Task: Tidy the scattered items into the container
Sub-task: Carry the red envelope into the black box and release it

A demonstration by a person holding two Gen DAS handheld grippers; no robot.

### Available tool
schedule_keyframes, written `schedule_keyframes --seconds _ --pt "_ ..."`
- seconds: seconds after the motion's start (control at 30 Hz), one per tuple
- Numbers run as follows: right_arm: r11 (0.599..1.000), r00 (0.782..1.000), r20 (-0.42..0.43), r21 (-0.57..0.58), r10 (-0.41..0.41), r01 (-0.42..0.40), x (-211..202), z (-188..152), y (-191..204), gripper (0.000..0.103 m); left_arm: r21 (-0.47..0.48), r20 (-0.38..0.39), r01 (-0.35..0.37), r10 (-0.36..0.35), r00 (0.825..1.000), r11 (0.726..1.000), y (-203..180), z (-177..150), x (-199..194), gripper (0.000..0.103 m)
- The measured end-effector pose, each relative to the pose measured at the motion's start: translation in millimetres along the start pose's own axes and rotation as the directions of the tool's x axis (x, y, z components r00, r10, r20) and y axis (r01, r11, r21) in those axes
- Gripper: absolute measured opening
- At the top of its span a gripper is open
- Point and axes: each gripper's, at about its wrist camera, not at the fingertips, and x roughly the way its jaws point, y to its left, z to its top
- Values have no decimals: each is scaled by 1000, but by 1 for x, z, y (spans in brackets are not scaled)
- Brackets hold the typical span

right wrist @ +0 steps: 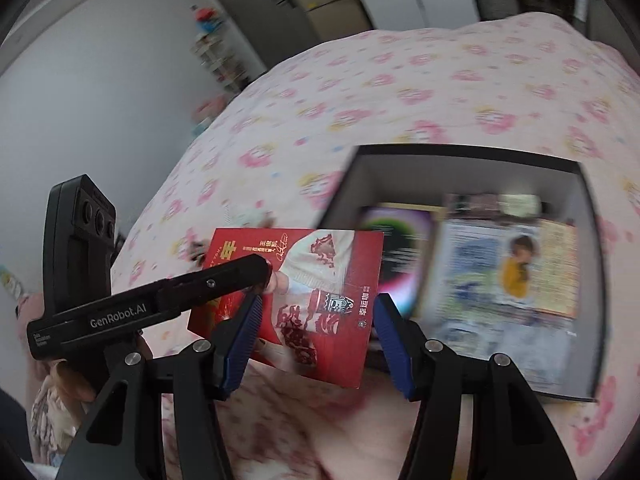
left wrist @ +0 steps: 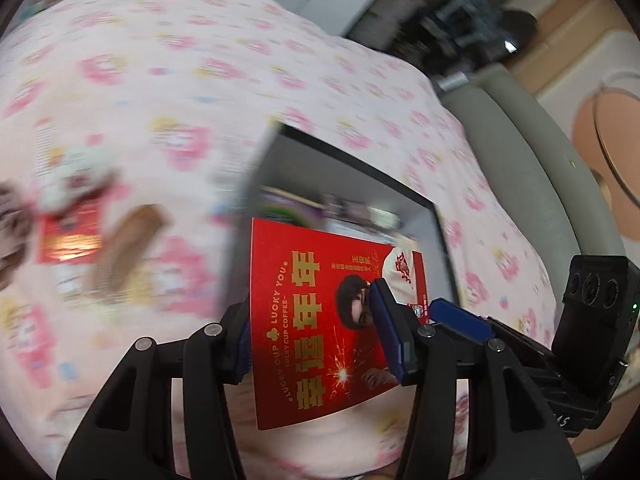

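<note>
My left gripper (left wrist: 316,332) is shut on a red card with gold lettering (left wrist: 320,344) and holds it in the air just short of the grey box (left wrist: 256,184). In the right wrist view the same red card (right wrist: 320,304) hangs left of the box (right wrist: 348,184), pinched at its left edge by the left gripper (right wrist: 264,276). My right gripper (right wrist: 316,340) is open, its blue fingers on either side of the card's near end; whether they touch it I cannot tell. The box holds several printed cards and booklets (right wrist: 512,272).
A second red card (left wrist: 68,236), a brown comb-like item (left wrist: 124,248) and a small plush item (left wrist: 76,180) lie blurred on the pink flowered bedspread (left wrist: 200,72) at the left. A grey bed edge (left wrist: 532,152) runs along the right.
</note>
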Motion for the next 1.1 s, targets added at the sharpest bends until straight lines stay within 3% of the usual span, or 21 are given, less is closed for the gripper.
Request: schedule_keyframes --seconds 0.17,0.3,0.7,0.83,0.97,1.1 --pt "995 996 12 56 -88 87 -14 8 -68 54 68 -83 30 -24 996 997 -52 9 63 51" --pt "992 995 -5 78 -99 99 -3 27 -105 54 90 -124 -21 32 992 996 -65 25 103 51" --pt "982 980 -68 8 -186 187 50 30 -119 54 90 -240 -52 72 968 995 -41 46 164 52" --pt "975 972 -92 26 -216 219 60 26 -125 53 80 -280 -70 90 956 994 -37 36 173 52" --pt "978 974 -145 93 -174 189 70 20 -131 53 79 -247 -100 116 962 992 -34 29 159 54" --pt "967 959 -151 53 -240 250 75 16 -126 53 100 -194 -156 173 966 983 -29 26 139 54"
